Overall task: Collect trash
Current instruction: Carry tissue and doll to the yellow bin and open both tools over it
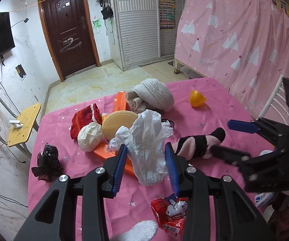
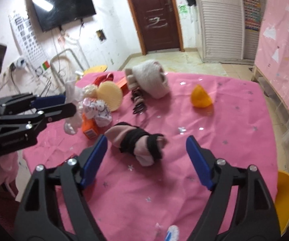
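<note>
The left gripper (image 1: 146, 158) sits at centre frame, its jaws spread around a crumpled white plastic bag (image 1: 148, 140) without clearly pinching it. The right gripper (image 2: 146, 160) gapes wide before a pink-and-black sock bundle (image 2: 138, 142), lower centre.

Lived-in home room: wall television (image 2: 63, 5), wardrobe (image 1: 138, 20), curtained bunk bed (image 1: 235, 36).

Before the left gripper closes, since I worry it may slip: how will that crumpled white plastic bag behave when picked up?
The white plastic bag looks thin and creased, so probably floppy and very light. It stands bunched between the open left gripper fingers, so it will likely collapse when pinched. Its loose folds may trail and brush the orange box beside it.
</note>
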